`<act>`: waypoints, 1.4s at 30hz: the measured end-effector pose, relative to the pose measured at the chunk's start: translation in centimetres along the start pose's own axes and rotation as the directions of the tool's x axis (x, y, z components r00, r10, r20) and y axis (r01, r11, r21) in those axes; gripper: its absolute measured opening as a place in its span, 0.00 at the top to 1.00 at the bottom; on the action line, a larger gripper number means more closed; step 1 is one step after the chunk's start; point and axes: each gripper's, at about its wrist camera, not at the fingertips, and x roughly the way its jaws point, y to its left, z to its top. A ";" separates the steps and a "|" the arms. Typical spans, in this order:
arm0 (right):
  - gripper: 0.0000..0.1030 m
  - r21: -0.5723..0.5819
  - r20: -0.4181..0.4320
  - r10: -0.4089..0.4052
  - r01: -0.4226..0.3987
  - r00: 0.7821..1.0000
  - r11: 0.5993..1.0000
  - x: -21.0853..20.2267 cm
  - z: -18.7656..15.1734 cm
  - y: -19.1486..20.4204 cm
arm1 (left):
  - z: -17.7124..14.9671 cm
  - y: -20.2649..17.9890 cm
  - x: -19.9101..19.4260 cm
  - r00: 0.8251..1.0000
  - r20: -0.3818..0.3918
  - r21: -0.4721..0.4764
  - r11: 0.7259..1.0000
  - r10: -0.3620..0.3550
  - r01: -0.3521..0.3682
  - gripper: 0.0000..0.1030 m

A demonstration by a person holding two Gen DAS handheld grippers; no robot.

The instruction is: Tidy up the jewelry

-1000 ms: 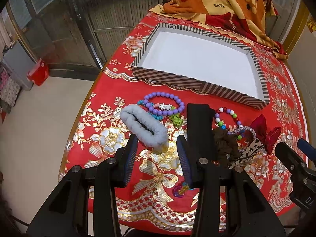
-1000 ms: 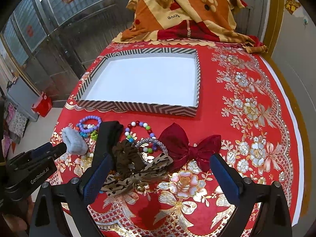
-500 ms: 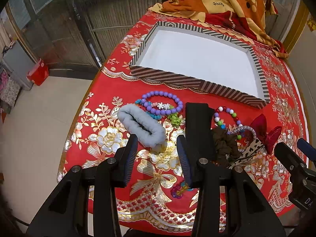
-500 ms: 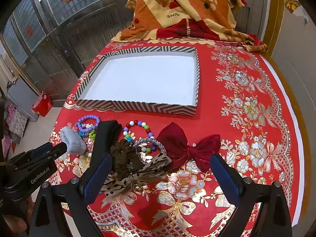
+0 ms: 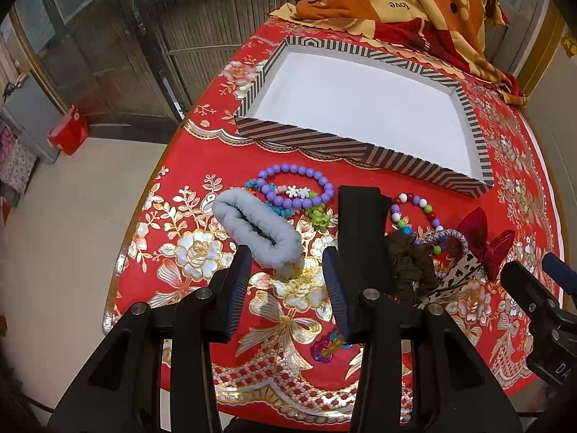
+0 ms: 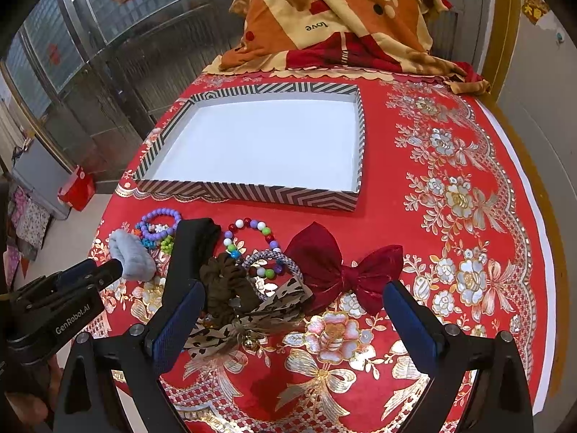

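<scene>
A striped tray with a white floor (image 5: 360,155) (image 6: 252,193) stands empty at the back of the red table. In front of it lie a grey fluffy scrunchie (image 5: 258,232) (image 6: 131,254), a purple bead bracelet (image 5: 299,189) (image 6: 158,222), a black band (image 5: 362,231) (image 6: 191,249), a multicolour bead bracelet (image 5: 414,213) (image 6: 252,234), a brown scrunchie (image 5: 409,267) (image 6: 225,283), a leopard bow (image 6: 252,314) and a dark red bow (image 5: 483,241) (image 6: 342,270). My left gripper (image 5: 286,265) is open, its jaws just short of the grey scrunchie's near end. My right gripper (image 6: 294,305) is wide open, low over the bows.
An orange and red blanket (image 6: 335,25) is heaped at the table's far end. A small multicoloured trinket (image 5: 326,348) lies near the front edge. The table's left edge drops to a pale floor with a red box (image 5: 68,130).
Both grippers have drifted slightly back and up, so the items sit a little further away. Nothing has been picked up.
</scene>
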 end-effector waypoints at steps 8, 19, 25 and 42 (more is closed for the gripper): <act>0.04 -0.012 -0.002 0.004 -0.004 1.000 1.000 0.0 0.1 0.1 | 0.1 0.0 0.2 1.000 -0.005 -0.001 1.000 -0.001 0.001 0.61; 0.04 -0.024 -0.015 0.023 -0.024 1.000 0.999 0.2 0.3 0.6 | 0.2 0.3 0.4 1.000 -0.009 -0.001 1.000 -0.003 0.003 0.61; 0.04 -0.014 -0.029 0.025 -0.025 0.999 1.000 0.5 0.3 0.1 | 0.4 0.7 0.6 1.000 -0.022 -0.004 1.000 -0.009 0.009 0.61; 0.04 0.016 -0.032 0.028 -0.027 0.999 1.000 0.4 0.4 -3.9 | 2.5 5.5 3.1 0.987 -0.102 -0.129 0.985 -0.127 0.114 0.59</act>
